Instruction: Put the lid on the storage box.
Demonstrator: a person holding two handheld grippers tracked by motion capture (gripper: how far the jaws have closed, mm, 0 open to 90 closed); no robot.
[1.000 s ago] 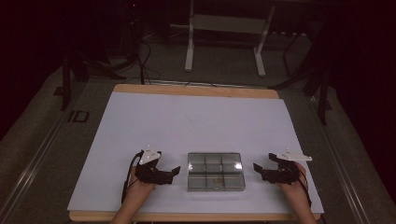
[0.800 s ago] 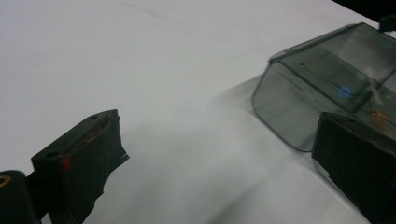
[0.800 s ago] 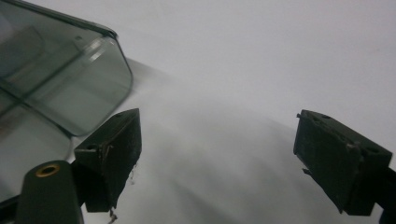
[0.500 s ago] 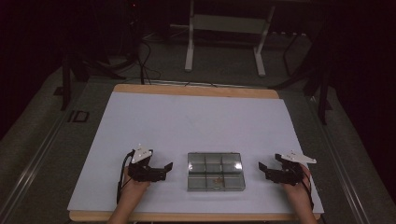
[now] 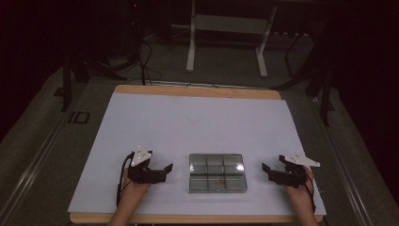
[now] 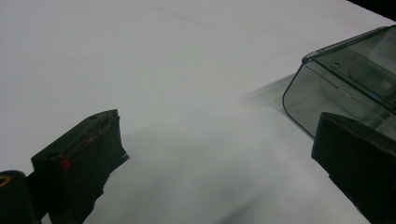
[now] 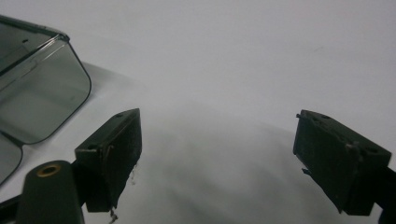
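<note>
White table (image 5: pixel 197 122): wide, mostly bare. Clear compartment box (image 5: pixel 217 172): near front edge, centred between both grippers, touching neither. Left gripper (image 5: pixel 165 171): just left of box, jaws spread. Right gripper (image 5: pixel 267 170): just right of box, jaws spread.

Marking "ID" (image 5: pixel 78 117) read in pale characters on dark floor (image 5: pixel 51 141), left of table (image 5: pixel 197 90), near its far left corner. Second character could also be taken as "0"; not settled at this sharpness. No other text, label, brand or number made out on table, on clear compartment box (image 5: pixel 216 172), or on either gripper in high view or both gripper views.
</note>
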